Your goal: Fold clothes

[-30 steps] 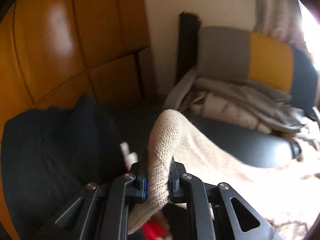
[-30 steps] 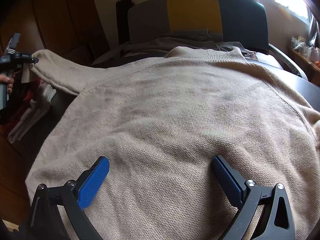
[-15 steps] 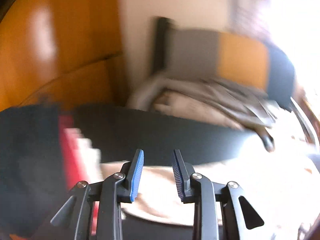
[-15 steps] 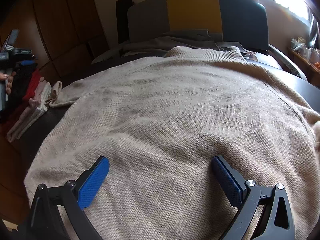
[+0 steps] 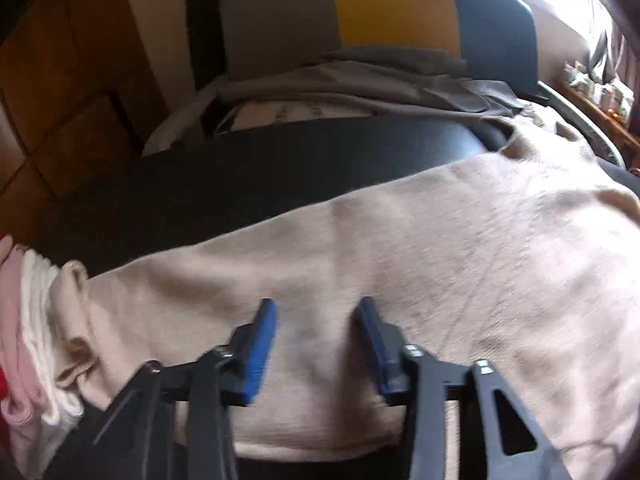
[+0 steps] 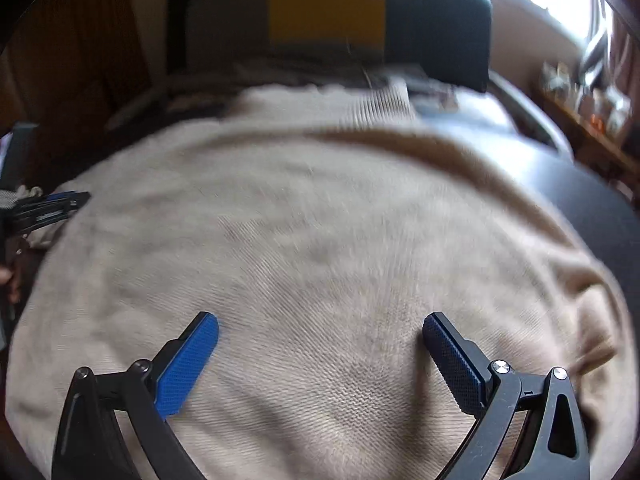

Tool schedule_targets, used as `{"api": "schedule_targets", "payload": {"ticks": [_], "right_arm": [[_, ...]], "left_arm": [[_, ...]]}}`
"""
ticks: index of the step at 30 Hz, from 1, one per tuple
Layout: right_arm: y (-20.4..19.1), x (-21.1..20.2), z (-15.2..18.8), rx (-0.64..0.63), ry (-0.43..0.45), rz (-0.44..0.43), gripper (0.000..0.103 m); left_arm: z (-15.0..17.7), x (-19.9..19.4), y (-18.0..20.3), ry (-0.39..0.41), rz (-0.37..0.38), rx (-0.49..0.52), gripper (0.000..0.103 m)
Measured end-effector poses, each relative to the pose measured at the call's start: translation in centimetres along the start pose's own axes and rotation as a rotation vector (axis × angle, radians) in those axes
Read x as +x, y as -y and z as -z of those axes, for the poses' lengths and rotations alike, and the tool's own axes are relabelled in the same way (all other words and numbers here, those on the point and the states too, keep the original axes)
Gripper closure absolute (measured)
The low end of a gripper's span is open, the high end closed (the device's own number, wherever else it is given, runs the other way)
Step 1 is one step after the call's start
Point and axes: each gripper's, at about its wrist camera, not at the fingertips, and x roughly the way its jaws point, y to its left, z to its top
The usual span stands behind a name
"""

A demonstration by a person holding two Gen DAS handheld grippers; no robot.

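Beige sweater (image 6: pixel 320 220) beneath right hand-held gripper (image 6: pixel 320 328)

L wrist cam: low over sweater (image 5: pixel 400 264), close, looking along fingers toward chair (image 5: pixel 396 4). R wrist cam: same heading, close over sweater (image 6: pixel 320 240) middle. Shared: sweater, chair (image 6: pixel 328 12), dark table (image 5: pixel 240 168); left gripper (image 6: pixel 60 204) at R view's left edge.

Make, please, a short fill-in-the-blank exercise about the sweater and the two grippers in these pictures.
1. The beige sweater lies spread on a ____ table.
2. The left gripper has its jaws ____ and holds nothing.
3. The pads of the right gripper are ____ in colour.

Missing words: black; open; blue
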Motion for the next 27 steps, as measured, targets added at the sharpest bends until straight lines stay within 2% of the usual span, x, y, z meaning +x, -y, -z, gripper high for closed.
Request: {"api": "schedule_targets", "payload": {"ticks": [7,9,11,12,14,16,17,20,23,25,27], "right_arm": [[-2.6,0.0,0.2,-0.019,0.013,-0.023,0.0],[-3.4,-0.1,0.4,-0.026,0.013,-0.035,0.0],[-3.8,-0.2,0.5,-0.03,0.014,-0.036,0.0],[-3.8,-0.2,0.6,-0.026,0.016,-0.038,0.0],[-3.0,-0.5,0.7,-0.006,0.028,-0.058,0.0],[-2.2,-1.2,0.8,0.032,0.045,-0.092,0.0],[-1.7,-1.5,0.8,0.054,0.053,-0.11,0.0],[1.0,-5.0,1.9,0.153,0.153,-0.084,0.0],[5.5,-9.2,4.4,0.242,0.193,-0.065,0.0],[9.1,-11.6,6.8,0.327,0.19,-0.083,0.0],[12.7,-13.8,9.8,0.423,0.174,-0.064,0.0]], "left_arm": [[1.8,0.2,-3.7,-0.017,-0.043,-0.088,0.034],[1.8,0.3,-4.8,-0.03,-0.04,-0.112,0.024],[1.7,0.5,-5.9,-0.046,-0.03,-0.138,0.024],[1.6,0.3,-6.1,-0.054,-0.033,-0.145,0.032],[1.3,-1.4,-5.0,-0.028,-0.033,-0.144,0.052],[1.2,-3.6,-3.5,0.016,-0.009,-0.139,0.052],[1.4,-4.8,-2.3,0.039,0.027,-0.122,0.051],[2.4,-6.8,1.8,0.051,0.125,-0.056,0.05],[3.6,-8.4,6.0,0.049,0.219,0.013,0.05],[4.4,-9.3,8.7,0.047,0.276,0.06,0.05],[5.4,-9.8,11.1,0.04,0.307,0.116,0.049]]}}
